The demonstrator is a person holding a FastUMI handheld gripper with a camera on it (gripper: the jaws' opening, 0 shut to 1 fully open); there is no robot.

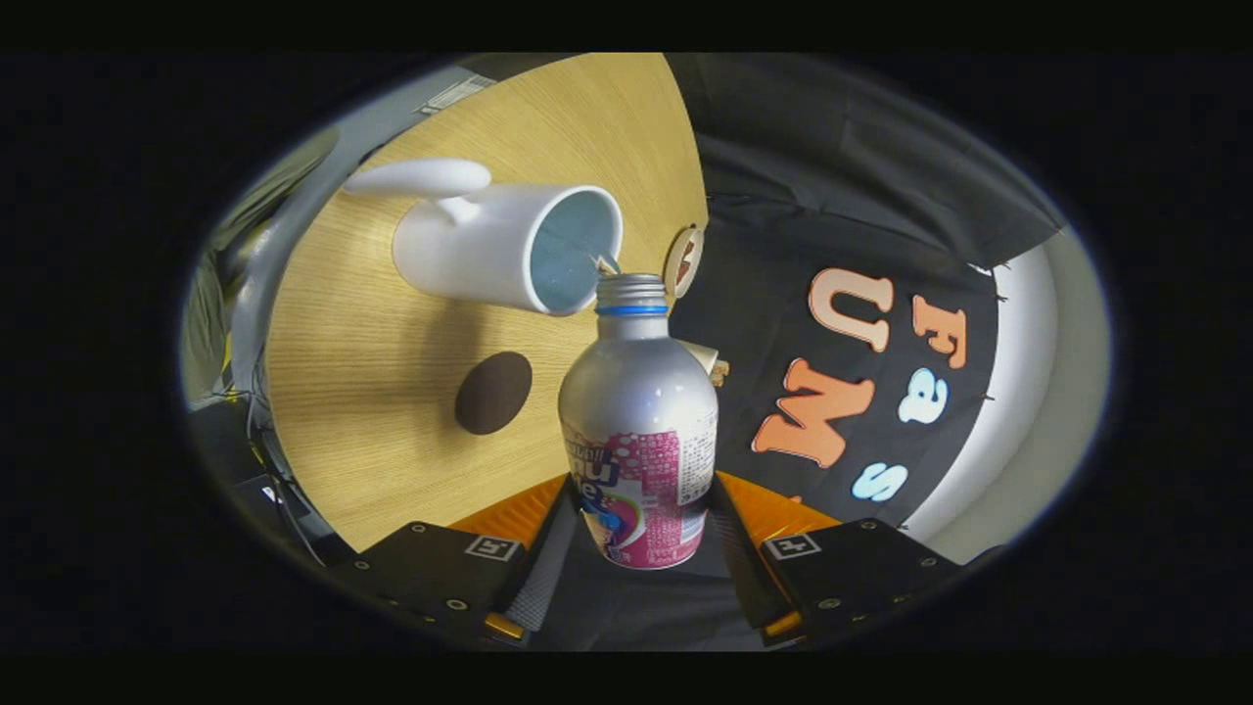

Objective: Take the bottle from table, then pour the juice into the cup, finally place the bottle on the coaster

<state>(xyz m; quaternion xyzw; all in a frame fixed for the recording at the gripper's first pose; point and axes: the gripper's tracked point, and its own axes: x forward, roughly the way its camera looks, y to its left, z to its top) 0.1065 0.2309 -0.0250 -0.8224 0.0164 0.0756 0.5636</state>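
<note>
Gripper point(641, 534) had both fingers clamped on the silver aluminium bottle with pink label point(638, 431), long axis tipped, open mouth at the white ceramic cup point(509, 247) rim; round dark-brown coaster point(492, 393) lay beside

The gripper point(641, 519) was rolled well over onto its side, so the whole scene ahead of it sat tilted, and its two fingers reached forward from their marker-tagged blocks with the jaws drawn in close. Both fingers point(550, 548) pressed flat against opposite sides of the bottle point(638, 431), down low on its labelled body near the base, with no gap to see on either side. The grip looked even, one finger on each flank, and the bottle's neck pointed straight out beyond the fingertips.
</note>
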